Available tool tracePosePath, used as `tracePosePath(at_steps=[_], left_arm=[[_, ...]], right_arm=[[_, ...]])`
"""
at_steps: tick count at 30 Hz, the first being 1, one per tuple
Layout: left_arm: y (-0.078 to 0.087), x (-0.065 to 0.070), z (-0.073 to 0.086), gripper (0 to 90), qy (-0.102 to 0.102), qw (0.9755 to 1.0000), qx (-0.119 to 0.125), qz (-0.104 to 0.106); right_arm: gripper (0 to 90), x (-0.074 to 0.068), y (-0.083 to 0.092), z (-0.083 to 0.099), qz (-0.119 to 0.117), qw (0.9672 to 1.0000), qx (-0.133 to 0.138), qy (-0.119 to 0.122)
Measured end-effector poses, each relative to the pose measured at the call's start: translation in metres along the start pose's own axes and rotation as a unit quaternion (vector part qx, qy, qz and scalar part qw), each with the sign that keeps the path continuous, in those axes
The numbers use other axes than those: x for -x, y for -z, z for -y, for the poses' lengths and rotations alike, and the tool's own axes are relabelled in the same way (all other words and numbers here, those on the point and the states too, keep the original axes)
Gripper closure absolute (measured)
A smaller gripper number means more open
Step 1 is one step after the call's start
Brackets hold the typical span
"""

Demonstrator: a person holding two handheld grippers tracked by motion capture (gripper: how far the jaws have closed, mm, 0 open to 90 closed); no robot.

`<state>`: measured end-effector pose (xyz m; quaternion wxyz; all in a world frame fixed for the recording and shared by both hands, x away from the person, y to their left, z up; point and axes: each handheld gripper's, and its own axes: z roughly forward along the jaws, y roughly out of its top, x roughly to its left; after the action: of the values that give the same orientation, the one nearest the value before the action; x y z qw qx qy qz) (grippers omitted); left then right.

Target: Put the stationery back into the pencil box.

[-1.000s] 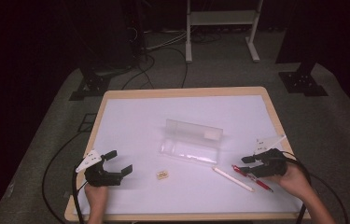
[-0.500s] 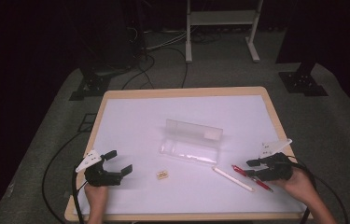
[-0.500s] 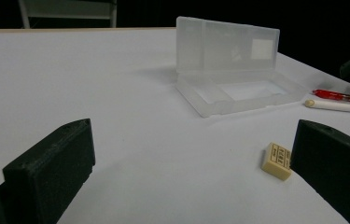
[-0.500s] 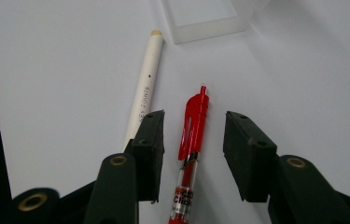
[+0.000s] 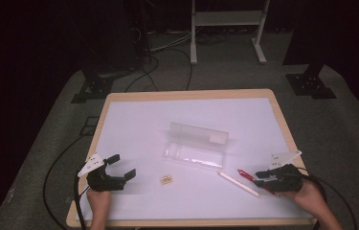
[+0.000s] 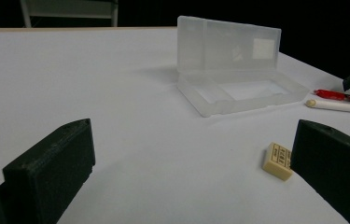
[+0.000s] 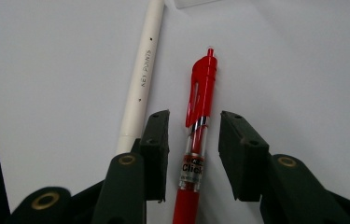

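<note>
Step in hand: picking up the red click pen [image 7: 197, 140] w/ my right gripper [image 7: 193, 154]; jaws straddle the barrel, one each side
Doing it well: keep the pen centred btwn the pads, sink till the tips nearly meet the table [image 5: 134, 124], then close square on the barrel near the printed band, not on the clip; keep my left-hand pad clear of the white pen [image 7: 140, 79] lying just beside it, else both get dragged
Right gripper state: part open, jaws have just been closing; pen lies btwn them but the pads do not yet press on it, a gap shows each side, so nothing grasped yet
Left gripper [image 5: 115, 173]: wide open, empty, resting at the near left of the table; small eraser [image 6: 279, 160] lies just beside one of its jaws, apart from it
Pen position: flat on the table at near right, tip toward the clear case [image 5: 197, 146], which stands w/ lid raised at mid-table
Risk (judged): round barrel may roll or skid if one pad lands first
</note>
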<state>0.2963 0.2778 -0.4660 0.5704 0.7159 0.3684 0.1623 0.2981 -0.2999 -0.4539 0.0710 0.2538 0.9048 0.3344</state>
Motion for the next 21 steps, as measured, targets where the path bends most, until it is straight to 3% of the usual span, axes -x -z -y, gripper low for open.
tracePosePath(at_steps=[9,16,21], left_arm=[[0.0002,-0.0001,0.0,0.0,0.0,1.0,0.0,0.0],[0.0004,0.0,0.0001,0.0,0.0,1.0,0.0,0.0],[0.0003,0.0002,0.0001,0.0,0.0,1.0,0.0,0.0]], right_arm=[[71.0,-0.0023,0.0003,0.0036,0.02,0.9997,-0.011,0.005],[73.7,-0.0028,-0.001,0.0081,0.018,0.9997,-0.017,-0.004],[76.0,-0.0052,-0.0025,0.0094,0.023,0.9995,-0.021,0.004]])
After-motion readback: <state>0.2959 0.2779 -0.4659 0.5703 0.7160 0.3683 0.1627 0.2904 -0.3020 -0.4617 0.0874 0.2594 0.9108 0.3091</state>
